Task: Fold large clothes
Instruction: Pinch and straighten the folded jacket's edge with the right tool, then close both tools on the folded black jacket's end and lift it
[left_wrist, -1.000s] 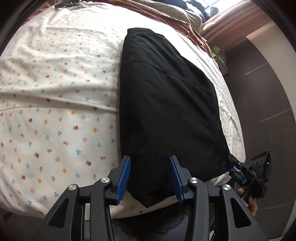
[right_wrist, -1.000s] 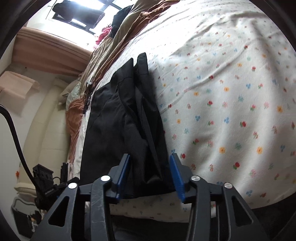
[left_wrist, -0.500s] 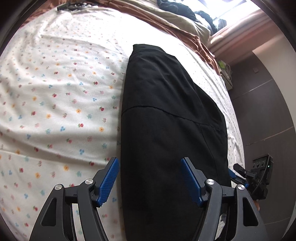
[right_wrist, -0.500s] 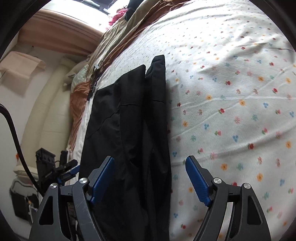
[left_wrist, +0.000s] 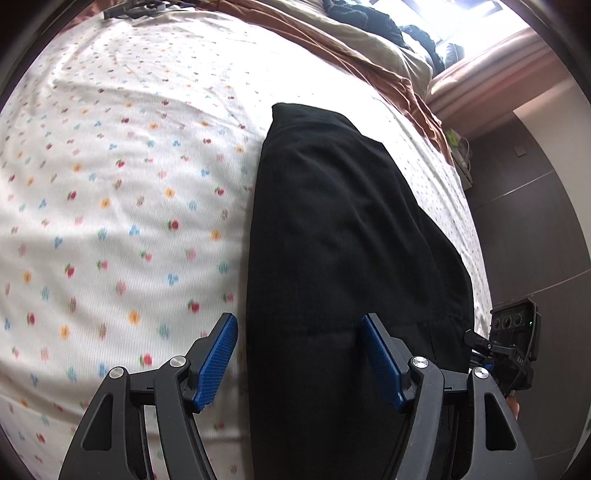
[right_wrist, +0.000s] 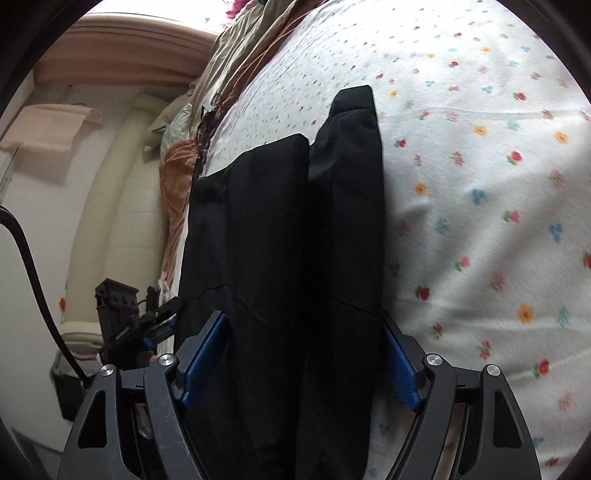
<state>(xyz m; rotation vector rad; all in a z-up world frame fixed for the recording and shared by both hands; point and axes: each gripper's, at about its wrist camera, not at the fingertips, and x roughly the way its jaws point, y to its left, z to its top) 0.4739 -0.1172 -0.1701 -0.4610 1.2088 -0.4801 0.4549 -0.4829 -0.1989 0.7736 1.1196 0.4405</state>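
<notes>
1 black garment (left_wrist: 332, 258) lies folded lengthwise on 1 floral sheet (left_wrist: 110, 221), running from bottom centre to upper centre of frame in both views. In right wrist view it shows 2 long parallel folds side by side w/ a seam gap between them.

Left gripper (left_wrist: 299, 363): 2 blue pads, set wide, nothing clamped. Left pad sits over the sheet just beside the garment's left edge; right pad sits over the black fabric. Contact w/ cloth: cannot tell.

Right gripper (right_wrist: 303, 360): 2 blue pads, set wide, straddling most of the garment's width near bottom of frame; pads not pressing the fabric.

Each view shows the opposite gripper at the frame's lower edge side, approx. level w/ the garment's near end.

1 brown blanket (left_wrist: 369, 48) lies bunched along the bed's far edge, upper right in left wrist view.
</notes>
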